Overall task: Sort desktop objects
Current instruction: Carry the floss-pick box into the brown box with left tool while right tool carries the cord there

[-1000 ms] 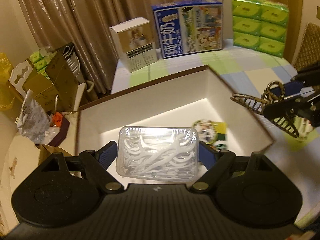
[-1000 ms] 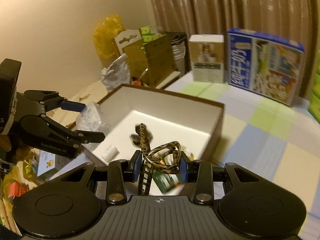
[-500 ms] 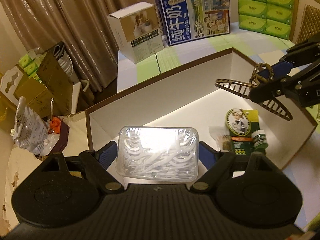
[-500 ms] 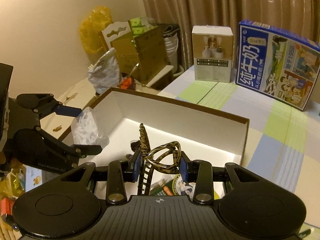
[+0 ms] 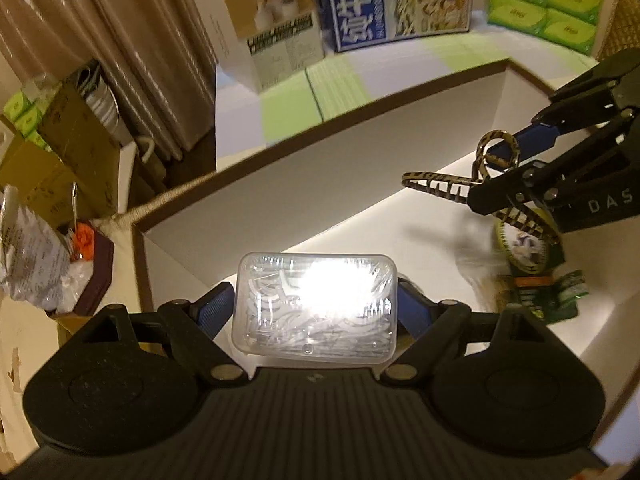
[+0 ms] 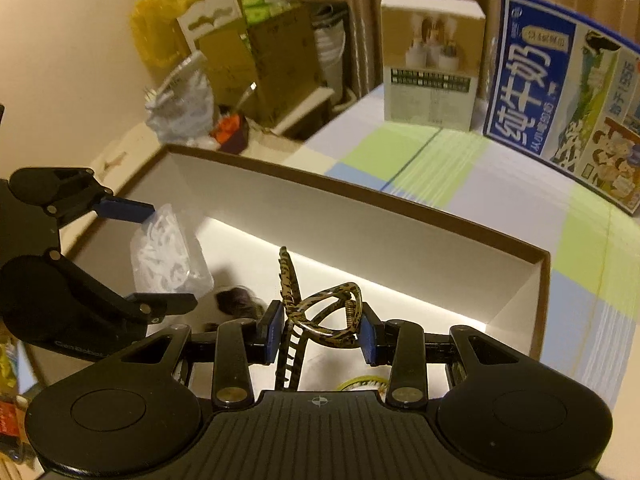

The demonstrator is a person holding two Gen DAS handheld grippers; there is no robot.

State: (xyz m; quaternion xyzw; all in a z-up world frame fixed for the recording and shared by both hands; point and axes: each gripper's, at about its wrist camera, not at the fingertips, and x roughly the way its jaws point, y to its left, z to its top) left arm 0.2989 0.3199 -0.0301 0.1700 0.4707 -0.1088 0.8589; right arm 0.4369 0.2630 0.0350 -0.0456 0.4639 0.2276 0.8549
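Floss-pick case, clear plastic and packed with white picks, is sitting pinched between the blue pads of the left gripper, long axis running crosswise from pad to pad, over the near-left corner of the white storage box. Leopard-print hair claw is being clamped by the right gripper above the box's right half, toothed prongs reaching away from the fingers. Inside the box, a green card-backed packet is lying near the right wall, beside a dark item too blurred to identify.
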